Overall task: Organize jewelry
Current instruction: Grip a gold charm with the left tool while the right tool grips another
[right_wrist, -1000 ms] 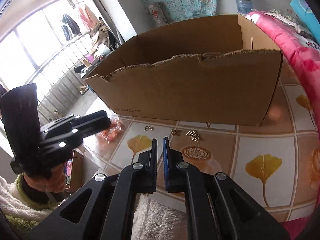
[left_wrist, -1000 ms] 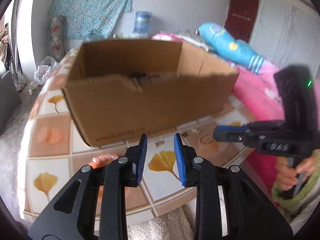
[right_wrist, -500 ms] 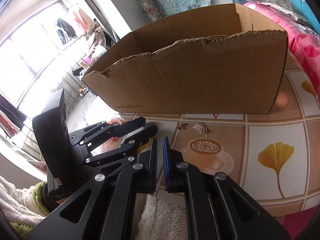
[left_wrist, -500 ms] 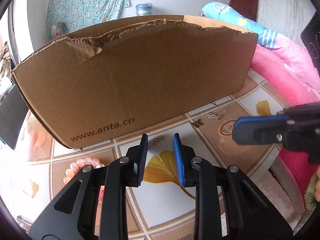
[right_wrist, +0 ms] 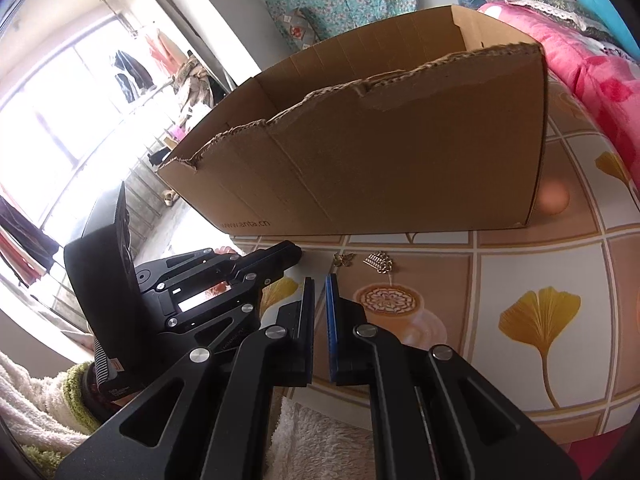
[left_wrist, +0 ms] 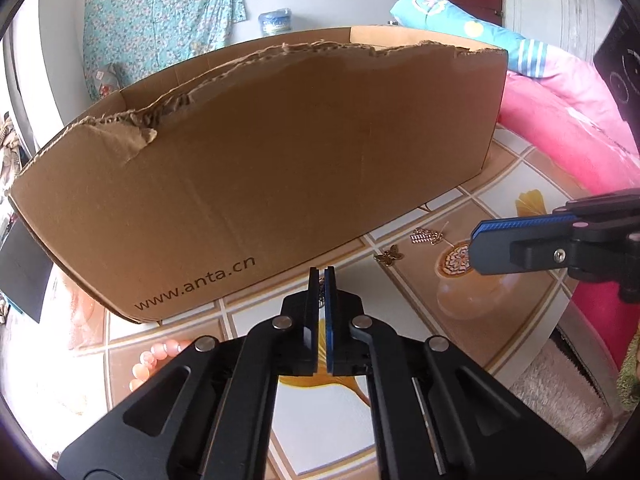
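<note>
Clamped on a small metal trinket [left_wrist: 321, 301] near the table's [left_wrist: 516, 292] front edge, just beside the cardboard box [left_wrist: 280, 168], the left gripper [left_wrist: 322, 280] should rise straight before crossing the torn rim, while the right gripper [right_wrist: 320, 284] hangs closed and empty.

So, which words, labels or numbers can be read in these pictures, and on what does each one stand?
"www.anta.cn": printed on the front wall of the cardboard box, lower left; also seen, smaller, in the right wrist view.
Small label under the left gripper body: too small and blurred to read.
Nothing else readable.
</note>
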`<state>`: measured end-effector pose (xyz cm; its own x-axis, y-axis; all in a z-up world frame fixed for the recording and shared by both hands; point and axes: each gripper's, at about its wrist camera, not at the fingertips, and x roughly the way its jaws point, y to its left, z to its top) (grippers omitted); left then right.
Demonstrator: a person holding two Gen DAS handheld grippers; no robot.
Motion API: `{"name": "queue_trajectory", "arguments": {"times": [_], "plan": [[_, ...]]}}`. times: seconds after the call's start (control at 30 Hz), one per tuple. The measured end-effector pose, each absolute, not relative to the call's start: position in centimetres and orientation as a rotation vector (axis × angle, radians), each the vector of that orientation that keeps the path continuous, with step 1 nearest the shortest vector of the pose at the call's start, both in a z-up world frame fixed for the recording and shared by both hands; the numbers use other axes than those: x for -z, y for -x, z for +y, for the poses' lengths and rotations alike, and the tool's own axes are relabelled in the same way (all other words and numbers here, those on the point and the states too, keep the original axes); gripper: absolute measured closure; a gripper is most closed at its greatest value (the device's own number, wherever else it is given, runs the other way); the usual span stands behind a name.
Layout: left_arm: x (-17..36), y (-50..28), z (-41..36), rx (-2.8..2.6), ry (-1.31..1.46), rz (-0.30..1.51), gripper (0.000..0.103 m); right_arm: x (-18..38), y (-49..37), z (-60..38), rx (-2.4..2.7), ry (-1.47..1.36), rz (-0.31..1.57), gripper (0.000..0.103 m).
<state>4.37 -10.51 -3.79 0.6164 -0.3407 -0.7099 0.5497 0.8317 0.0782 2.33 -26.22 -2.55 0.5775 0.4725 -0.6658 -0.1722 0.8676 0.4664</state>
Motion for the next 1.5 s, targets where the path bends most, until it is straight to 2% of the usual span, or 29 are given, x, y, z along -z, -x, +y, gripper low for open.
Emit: {"name": "queue_trajectory", "arguments": {"times": [0.53,0.63,1.03,1.5], "plan": [[-1.2,-3.3,-6.5,0.521,-0.135,0.701,0.103,2.4,-1.5,-26.2,-0.425,-0.415,0.848,0.096],[-1.0,-3.1,-6.4,0.511,-0.14,0.7,0.103,1.9,-2.4,-25.2,-0.429,-0.386,0.85,0.085],[1.7,-2.7,-5.7,0.564,-0.078,0.727,0.103,3.0,-4.8,-21.0,-0.27,-0.177,0.957,0.085],[2.0,-2.4,-4.3,0.629,-0.02,0.703,0.103,3.2,-6.6,-17.4,-0.205,0.042,0.975,0.085]]}}
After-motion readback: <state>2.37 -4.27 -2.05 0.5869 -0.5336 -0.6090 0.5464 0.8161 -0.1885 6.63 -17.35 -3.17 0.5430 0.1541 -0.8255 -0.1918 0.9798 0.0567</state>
